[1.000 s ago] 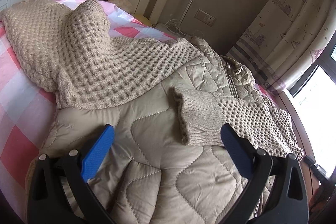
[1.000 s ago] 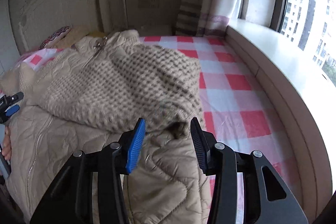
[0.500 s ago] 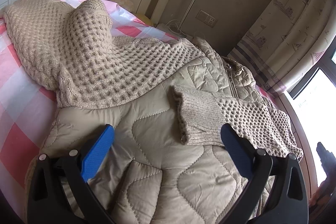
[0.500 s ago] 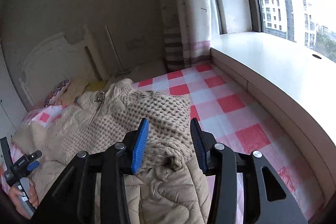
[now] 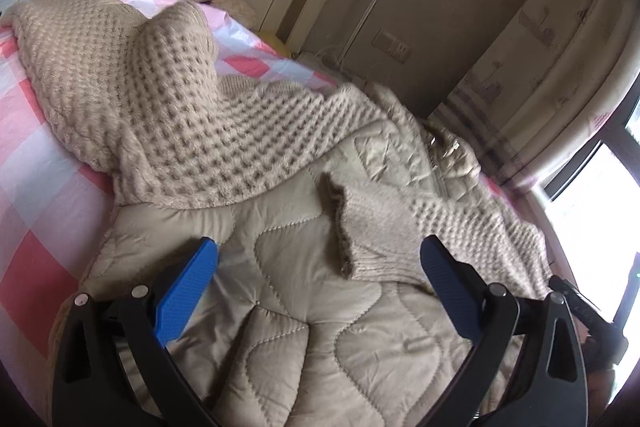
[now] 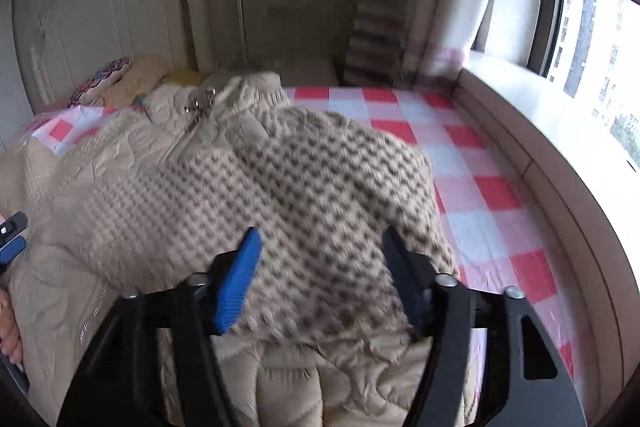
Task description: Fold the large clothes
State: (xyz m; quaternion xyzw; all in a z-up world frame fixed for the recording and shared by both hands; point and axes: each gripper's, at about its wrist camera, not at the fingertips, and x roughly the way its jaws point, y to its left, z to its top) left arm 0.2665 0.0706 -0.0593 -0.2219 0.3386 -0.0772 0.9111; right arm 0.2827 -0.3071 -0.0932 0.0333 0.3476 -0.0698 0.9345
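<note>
Checked bedsheet [image 6: 472,163] under a heap: knit sweater [image 6: 280,195] now dropped over quilted jacket [image 6: 352,383], right gripper [image 6: 320,267] opening, empty; left gripper [image 5: 320,279] wide, empty. Fold barely begun.

sweater [image 5: 192,131]: beige waffle knit, sprawled across the jacket, one sleeve cuff flopped loose (ribbed end)
jacket [image 5: 304,315]: tan quilted, lying flat underneath on the bed

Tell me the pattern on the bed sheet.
Red, pink and white checks on the bed sheet, clearest in the right wrist view.
</note>
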